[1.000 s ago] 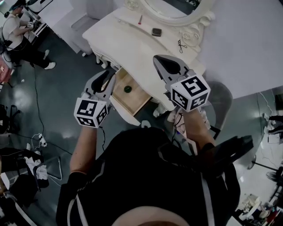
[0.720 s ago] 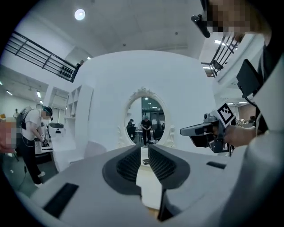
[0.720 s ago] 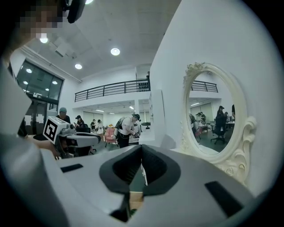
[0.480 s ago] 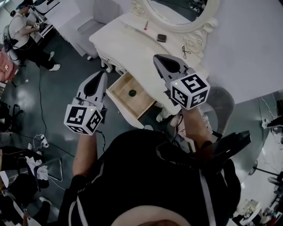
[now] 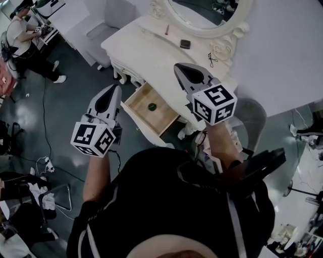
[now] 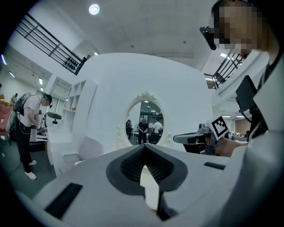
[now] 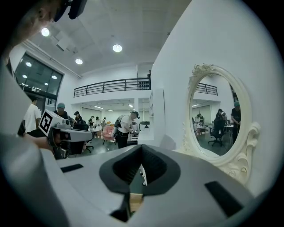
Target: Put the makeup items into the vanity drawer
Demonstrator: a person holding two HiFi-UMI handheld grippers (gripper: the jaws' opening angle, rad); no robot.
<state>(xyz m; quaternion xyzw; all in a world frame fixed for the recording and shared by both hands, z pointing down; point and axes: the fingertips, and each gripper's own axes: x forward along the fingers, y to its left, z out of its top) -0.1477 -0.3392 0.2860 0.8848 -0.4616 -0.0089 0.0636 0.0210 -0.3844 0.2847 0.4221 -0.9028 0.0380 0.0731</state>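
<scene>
The white vanity (image 5: 151, 45) has its wooden drawer (image 5: 164, 118) pulled open, and a small round green item (image 5: 152, 106) lies inside. On the vanity top lie a pink stick (image 5: 167, 29), a dark compact (image 5: 185, 44) and a scissor-like metal tool (image 5: 212, 59). My left gripper (image 5: 117, 86) (image 6: 143, 145) hovers just left of the drawer, shut, nothing between its jaws. My right gripper (image 5: 176, 65) (image 7: 141, 147) hangs over the vanity's front edge above the drawer's right side, shut and empty.
An oval mirror (image 5: 202, 10) in an ornate frame stands at the back of the vanity. A grey chair (image 5: 113, 15) is at its far left, and a grey stool (image 5: 252, 116) at its right. A person (image 5: 20, 35) works at the upper left. Cables lie on the floor (image 5: 45, 161).
My left gripper has drawn back to the left, away from the drawer, and its jaws have gone from spread to shut. The right gripper has hardly moved.
</scene>
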